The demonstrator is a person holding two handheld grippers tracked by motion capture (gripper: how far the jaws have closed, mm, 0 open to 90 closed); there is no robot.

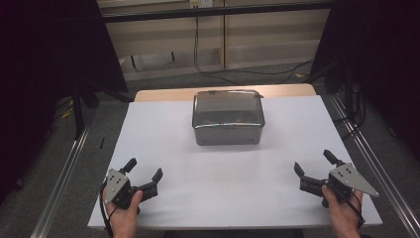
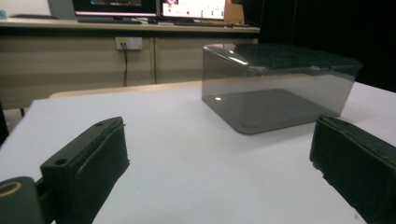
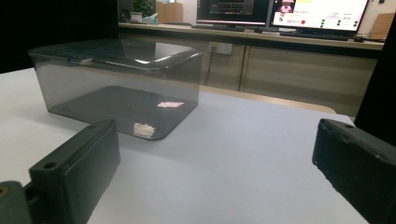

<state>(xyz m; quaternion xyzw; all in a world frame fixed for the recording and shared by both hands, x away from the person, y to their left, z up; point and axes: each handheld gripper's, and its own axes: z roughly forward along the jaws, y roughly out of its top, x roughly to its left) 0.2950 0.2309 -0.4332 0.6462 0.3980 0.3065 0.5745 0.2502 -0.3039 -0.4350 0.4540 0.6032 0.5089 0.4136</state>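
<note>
A smoky see-through plastic box (image 1: 228, 117) with its lid on stands at the far middle of the white table (image 1: 233, 168). The box (image 2: 275, 86) lies ahead and right in the left gripper view, and the same box (image 3: 116, 84) lies ahead and left in the right gripper view, with small pale scraps visible through its wall. My left gripper (image 1: 144, 168) rests near the front left of the table, jaws wide apart and empty. My right gripper (image 1: 313, 162) rests near the front right, also open with nothing between its jaws. Both point toward the box from well short of it.
Metal rails (image 1: 64, 173) run along both sides of the table. Beyond the far edge stand a low cabinet (image 1: 223, 34) with trailing cables and, higher up, monitors (image 3: 280, 11) on a counter. Black curtains hang at both sides.
</note>
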